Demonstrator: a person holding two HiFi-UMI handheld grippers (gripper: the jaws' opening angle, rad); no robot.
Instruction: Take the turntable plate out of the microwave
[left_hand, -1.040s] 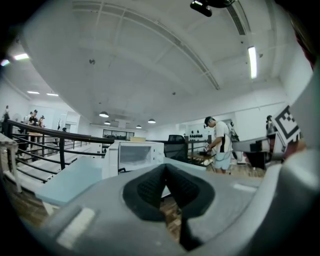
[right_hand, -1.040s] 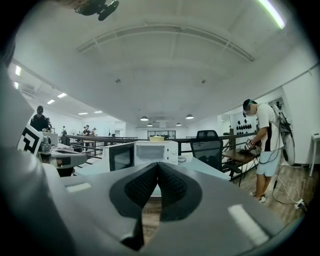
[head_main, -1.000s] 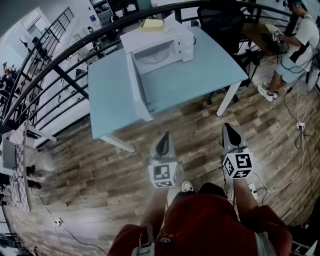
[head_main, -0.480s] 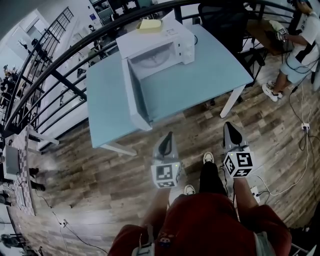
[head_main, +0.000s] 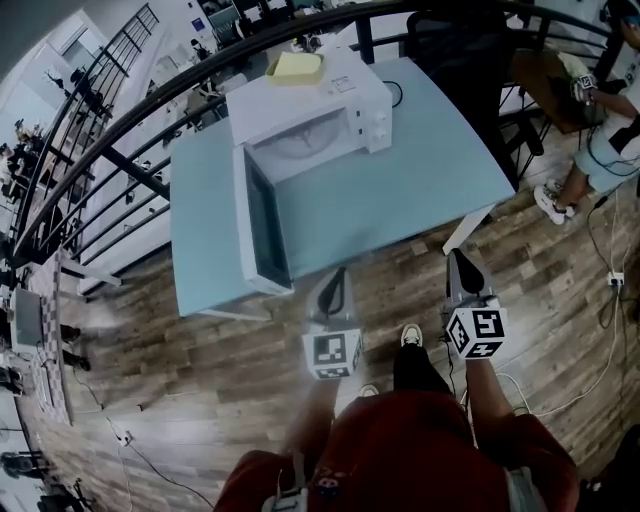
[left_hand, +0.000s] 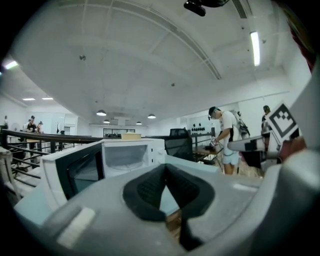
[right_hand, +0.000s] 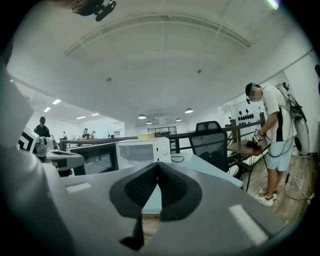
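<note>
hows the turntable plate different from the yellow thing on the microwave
The turntable plate is round and pale; the yellow pad is rectangular and yellow. The turntable plate lies inside the open microwave; the yellow pad lies on its roof. Both lie flat.

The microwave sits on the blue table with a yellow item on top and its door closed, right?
No: the head view shows the microwave door wide open. The microwave does sit on the blue table with the yellow item on top.
</note>
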